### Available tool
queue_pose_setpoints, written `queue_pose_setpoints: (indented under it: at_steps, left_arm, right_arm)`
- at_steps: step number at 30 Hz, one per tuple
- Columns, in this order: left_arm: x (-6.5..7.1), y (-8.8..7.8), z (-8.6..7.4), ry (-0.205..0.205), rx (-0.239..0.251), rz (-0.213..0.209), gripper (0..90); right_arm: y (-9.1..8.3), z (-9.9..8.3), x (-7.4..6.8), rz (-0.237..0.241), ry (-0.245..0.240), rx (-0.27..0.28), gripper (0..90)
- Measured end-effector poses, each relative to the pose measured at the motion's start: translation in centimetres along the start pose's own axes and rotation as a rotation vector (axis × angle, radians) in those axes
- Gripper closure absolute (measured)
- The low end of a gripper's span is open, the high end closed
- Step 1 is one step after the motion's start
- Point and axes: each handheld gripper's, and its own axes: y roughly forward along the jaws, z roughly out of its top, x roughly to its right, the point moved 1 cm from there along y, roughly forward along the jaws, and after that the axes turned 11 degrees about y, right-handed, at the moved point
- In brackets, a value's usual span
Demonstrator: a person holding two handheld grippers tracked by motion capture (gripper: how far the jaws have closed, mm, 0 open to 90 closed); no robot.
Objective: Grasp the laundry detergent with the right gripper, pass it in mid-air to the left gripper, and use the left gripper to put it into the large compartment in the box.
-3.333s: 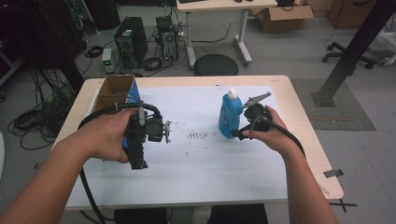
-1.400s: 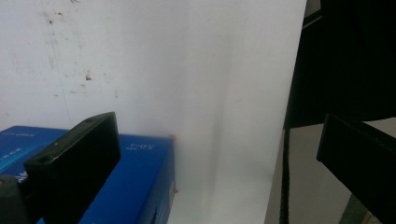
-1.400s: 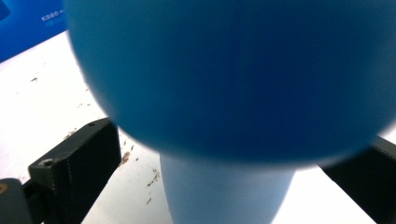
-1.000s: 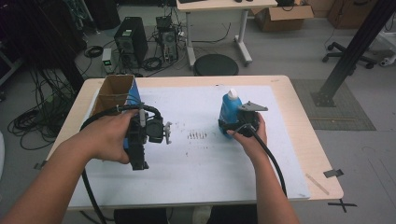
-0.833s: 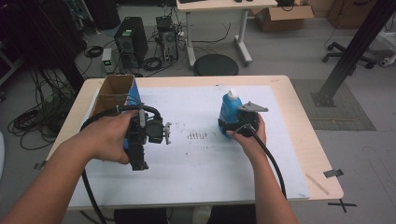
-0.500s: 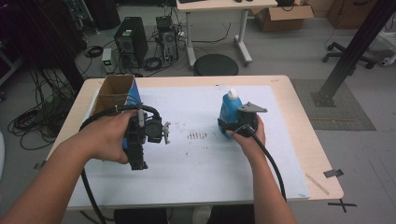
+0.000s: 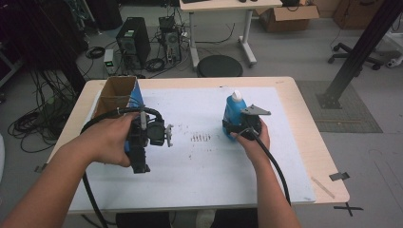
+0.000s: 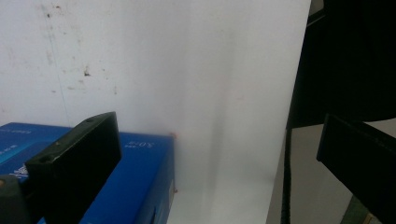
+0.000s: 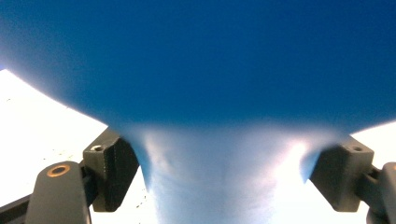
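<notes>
My surface (image 7: 199,175) is a pale wooden tabletop under a white sheet, and I'll place everything from the blue bottle (image 7: 235,113), which stands upright right of the sheet's middle. An open cardboard box (image 7: 114,92) sits well to the bottle's left at the far corner, with a blue carton (image 8: 140,177) just beside it, under my left hand. A patch of small dark marks (image 7: 199,138) lies between the bottle and my left gripper (image 7: 167,135). The bottle looks like smooth moulded plastic with a white cap (image 7: 236,95); I judge it light to moderate in weight, somewhat slippery, and likely to give if squeezed hard, so the lower body, where it is widest, seems the best hold. My right gripper (image 7: 237,127) is there now, jaws either side of the bottle's base and apparently pressed against it, my right hand (image 7: 251,140) behind it, forearm angled in from the near edge. My left jaws stand apart, empty, held level above the sheet and pointing toward the bottle.
</notes>
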Motion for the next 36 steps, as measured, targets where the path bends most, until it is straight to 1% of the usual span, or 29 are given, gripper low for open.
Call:
queue_pose_setpoints:
  at_steps: [4, 8, 16, 20, 23, 26, 28, 30, 36]
  left_arm:
    - [-0.01, 0.05, -0.02, 0.0, -0.002, -0.001, 0.4]
    - [-0.02, 0.02, -0.04, -0.001, -0.004, 0.009, 0.2]
    - [-0.04, 0.09, -0.09, 0.0, -0.002, 0.006, 0.2]
    - [-0.06, 0.19, -0.14, 0.0, -0.001, 0.006, 0.2]
    - [-0.08, 0.24, -0.17, 0.0, -0.001, 0.005, 0.2]
    - [-0.14, 0.22, -0.17, 0.0, -0.004, 0.005, 0.2]
    - [-0.18, 0.26, -0.19, -0.005, 0.0, 0.005, 0.2]
    - [-0.22, 0.3, -0.2, 0.0, -0.002, 0.007, 0.2]
    - [-0.26, 0.21, -0.02, -0.008, -0.004, 0.005, 0.2]
  right_arm:
    - [-0.04, 0.02, 0.04, -0.001, 0.001, 0.005, 22.0]
    - [-0.03, 0.01, 0.05, 0.003, 0.0, 0.005, 25.9]
    - [0.06, -0.04, -0.08, 0.002, -0.008, 0.009, 27.7]
    - [0.08, -0.05, -0.07, 0.003, -0.008, 0.012, 30.4]
    - [0.11, -0.08, -0.1, 0.003, -0.01, 0.015, 34.8]
    - [0.12, -0.1, -0.13, -0.001, -0.01, 0.019, 36.2]
    - [0.15, -0.15, -0.15, -0.006, -0.012, 0.026, 40.2]
    - [0.16, -0.18, -0.14, -0.009, -0.013, 0.03, 40.5]
    - [0.16, -0.37, -0.09, -0.009, -0.026, 0.052, 43.9]
